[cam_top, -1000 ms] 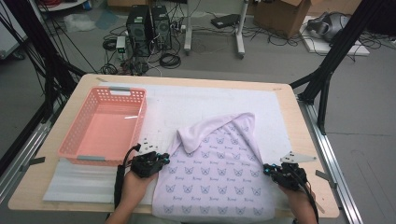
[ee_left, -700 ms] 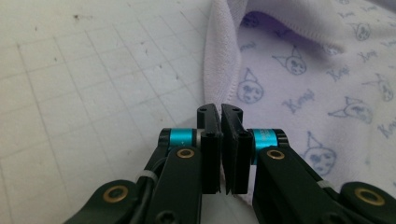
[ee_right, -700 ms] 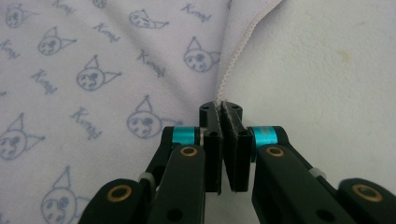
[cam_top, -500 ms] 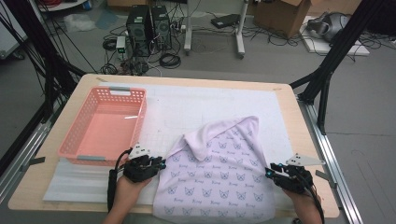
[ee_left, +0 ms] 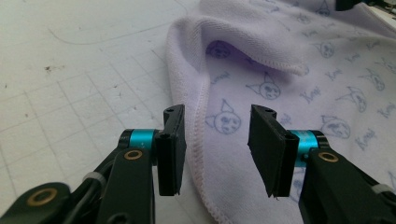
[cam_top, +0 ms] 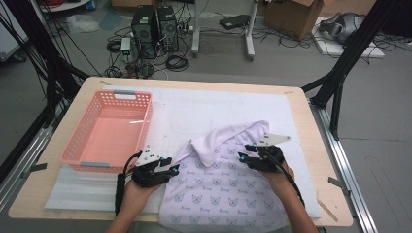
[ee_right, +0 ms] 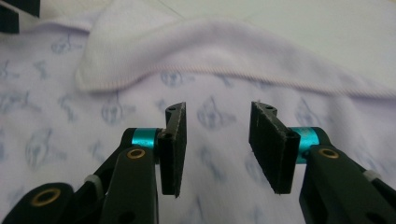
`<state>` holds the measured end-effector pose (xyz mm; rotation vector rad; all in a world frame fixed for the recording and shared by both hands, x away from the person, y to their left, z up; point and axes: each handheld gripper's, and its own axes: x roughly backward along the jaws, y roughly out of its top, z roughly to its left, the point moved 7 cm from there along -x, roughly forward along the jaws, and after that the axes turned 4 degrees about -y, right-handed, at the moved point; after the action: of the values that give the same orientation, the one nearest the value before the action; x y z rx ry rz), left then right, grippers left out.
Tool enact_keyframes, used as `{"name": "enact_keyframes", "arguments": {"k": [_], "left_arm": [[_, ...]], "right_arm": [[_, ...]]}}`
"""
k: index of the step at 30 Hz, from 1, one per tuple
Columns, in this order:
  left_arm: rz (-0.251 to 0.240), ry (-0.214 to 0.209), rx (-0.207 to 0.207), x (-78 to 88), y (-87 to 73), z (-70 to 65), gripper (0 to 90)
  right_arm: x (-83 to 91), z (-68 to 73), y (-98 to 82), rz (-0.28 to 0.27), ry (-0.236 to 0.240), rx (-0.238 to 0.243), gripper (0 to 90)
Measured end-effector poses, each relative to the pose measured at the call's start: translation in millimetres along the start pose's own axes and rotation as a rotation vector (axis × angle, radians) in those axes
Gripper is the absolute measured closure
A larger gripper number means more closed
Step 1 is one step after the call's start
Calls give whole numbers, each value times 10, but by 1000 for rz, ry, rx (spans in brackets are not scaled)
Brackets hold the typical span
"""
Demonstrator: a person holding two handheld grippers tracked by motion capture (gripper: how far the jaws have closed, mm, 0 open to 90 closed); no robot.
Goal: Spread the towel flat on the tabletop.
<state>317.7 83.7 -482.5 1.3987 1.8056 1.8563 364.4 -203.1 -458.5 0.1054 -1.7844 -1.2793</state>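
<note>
The towel (cam_top: 223, 184) lies on the mat (cam_top: 204, 109), right of the basket (cam_top: 109, 131), apparently apart.

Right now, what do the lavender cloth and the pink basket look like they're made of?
The lavender cloth looks like soft terry or fleece fabric: fuzzy matte nap, stitched hem, printed cat faces. The pink basket looks like moulded plastic, slightly glossy, with slotted lattice walls.

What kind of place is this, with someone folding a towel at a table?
Most likely a lab or workshop set up for recording, not a home: computer towers and loose cables lie on the floor, black frame struts flank the table, and cardboard boxes stand behind.
</note>
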Motion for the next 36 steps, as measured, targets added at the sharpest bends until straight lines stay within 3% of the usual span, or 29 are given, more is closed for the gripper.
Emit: {"name": "enact_keyframes", "arguments": {"k": [4, 10, 13, 16, 19, 23, 27, 29, 30, 32, 33, 36], "left_arm": [[4, 5, -7, -15, 5, -3, 549], [12, 23, -13, -16, -5, -21, 516], [10, 26, -14, -14, -4, -29, 501], [8, 37, -18, -6, -3, -39, 480], [12, 35, -20, -7, -8, -51, 465], [12, 30, -23, -9, -11, -68, 458], [12, 31, -23, -5, -11, -64, 456], [8, 34, -18, 2, -9, -63, 456], [4, 35, -16, 7, -6, -62, 455], [1, 37, -23, 21, -5, -58, 455], [2, 37, -19, 27, -8, -60, 455], [5, 37, -24, 33, -17, -52, 454]], "right_arm": [[-311, 63, 212, 20, 49, -3, 547], [-778, 226, 353, 87, 111, -7, 554], [-962, 268, 361, 127, 92, 28, 640], [-1005, 270, 409, 123, 78, 50, 836], [-1023, 238, 468, 145, 59, 73, 853], [-1054, 93, 671, 92, 21, 31, 850], [-1195, 23, 862, 99, -7, 18, 852], [-1275, -5, 979, 92, -21, -14, 851], [-1306, -21, 1043, 74, -35, -29, 840], [-1337, -54, 1186, 10, -66, -81, 723], [-1324, -68, 1257, -21, -76, -103, 745], [-1194, -114, 1376, -64, -127, -66, 772]]}}
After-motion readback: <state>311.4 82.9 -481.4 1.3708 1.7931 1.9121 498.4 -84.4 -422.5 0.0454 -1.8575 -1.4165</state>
